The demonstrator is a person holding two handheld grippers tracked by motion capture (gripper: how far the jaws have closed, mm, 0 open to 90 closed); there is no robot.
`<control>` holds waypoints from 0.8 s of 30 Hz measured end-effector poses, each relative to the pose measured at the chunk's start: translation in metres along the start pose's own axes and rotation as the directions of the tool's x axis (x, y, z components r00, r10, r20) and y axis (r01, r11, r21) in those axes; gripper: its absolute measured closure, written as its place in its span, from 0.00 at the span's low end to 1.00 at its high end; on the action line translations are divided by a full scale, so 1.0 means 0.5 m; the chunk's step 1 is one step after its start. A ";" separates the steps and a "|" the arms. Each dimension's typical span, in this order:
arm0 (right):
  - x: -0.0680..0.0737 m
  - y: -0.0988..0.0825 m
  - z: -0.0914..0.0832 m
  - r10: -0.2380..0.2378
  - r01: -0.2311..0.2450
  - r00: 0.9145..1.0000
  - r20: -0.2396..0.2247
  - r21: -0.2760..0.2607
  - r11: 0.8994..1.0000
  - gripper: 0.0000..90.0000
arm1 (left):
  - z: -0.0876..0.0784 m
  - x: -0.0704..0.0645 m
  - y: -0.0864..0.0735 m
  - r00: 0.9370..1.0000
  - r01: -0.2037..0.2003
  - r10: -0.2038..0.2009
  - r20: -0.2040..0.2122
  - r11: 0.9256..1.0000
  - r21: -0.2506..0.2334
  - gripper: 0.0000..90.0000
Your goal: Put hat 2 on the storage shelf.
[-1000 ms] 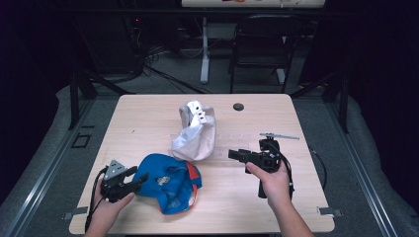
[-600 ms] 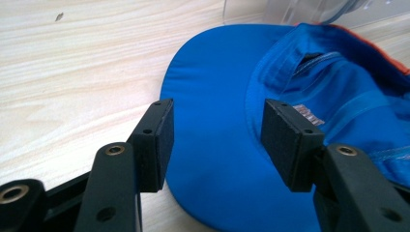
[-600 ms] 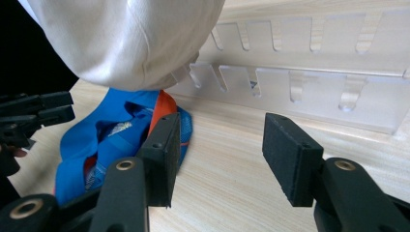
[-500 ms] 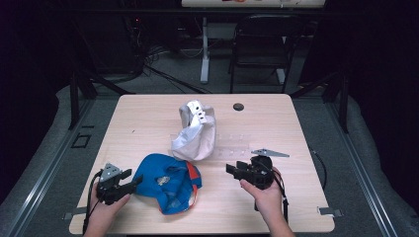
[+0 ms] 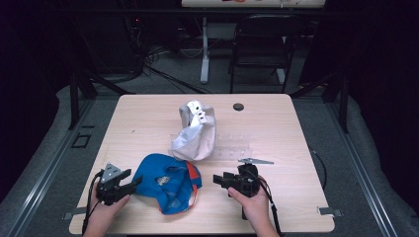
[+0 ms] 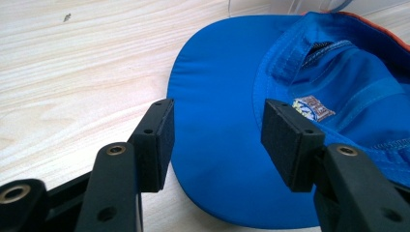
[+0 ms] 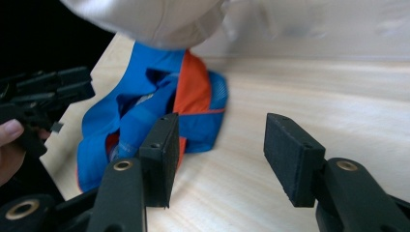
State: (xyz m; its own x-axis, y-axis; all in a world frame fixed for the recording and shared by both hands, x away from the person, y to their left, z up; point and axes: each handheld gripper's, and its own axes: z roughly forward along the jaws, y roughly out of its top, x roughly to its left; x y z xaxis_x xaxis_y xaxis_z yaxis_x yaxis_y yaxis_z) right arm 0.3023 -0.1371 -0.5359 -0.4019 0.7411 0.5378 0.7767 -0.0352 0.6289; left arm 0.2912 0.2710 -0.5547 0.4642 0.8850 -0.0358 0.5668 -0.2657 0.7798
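A blue cap point(image 5: 167, 181) with orange trim lies upside down at the table's front, left of centre. Left of it, my left gripper point(image 5: 133, 183) is open and points right at its brim. In the left gripper view the blue brim point(image 6: 217, 92) lies under and just beyond the open jaws point(image 6: 215, 140), with nothing held. Right of the cap, my right gripper point(image 5: 218, 179) is open, points left at the cap and stands a short way off. The right gripper view has the cap point(image 7: 159, 108) ahead of the open jaws point(image 7: 220, 150), with bare wood between them.
A white cap point(image 5: 195, 129) stands behind the blue one, leaning on a clear plastic stand point(image 5: 234, 145). A black round grommet point(image 5: 238, 106) sits in the wooden table point(image 5: 148, 118) near its far edge. A chair and cables lie beyond on the floor.
My right gripper has come toward the table's front edge and to the left, closer to the blue cap. The left gripper has hardly moved.
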 end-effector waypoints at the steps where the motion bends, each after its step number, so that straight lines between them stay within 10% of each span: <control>1: 0.005 -0.002 0.008 0.002 -0.002 1.000 -0.005 0.017 1.000 0.56 | 0.001 0.000 0.000 1.000 0.002 -0.002 0.001 1.000 0.001 0.52; 15: 0.042 -0.030 0.094 0.012 0.009 0.996 -0.084 0.237 0.971 0.67 | 0.006 0.001 -0.002 1.000 0.004 -0.004 0.003 1.000 0.001 0.52; 24: 0.040 -0.045 0.128 0.061 -0.023 0.989 -0.132 0.271 0.962 0.64 | 0.008 -0.002 -0.003 1.000 -0.006 0.006 0.002 1.000 0.003 0.52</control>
State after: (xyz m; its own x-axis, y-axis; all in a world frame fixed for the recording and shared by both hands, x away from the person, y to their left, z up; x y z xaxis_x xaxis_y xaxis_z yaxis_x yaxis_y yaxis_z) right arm 0.3079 -0.0784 -0.5754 -0.4144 0.6430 0.6441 0.8881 0.1308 0.4407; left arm 0.2928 0.2692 -0.5583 0.4690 0.8826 -0.0327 0.5660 -0.2720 0.7782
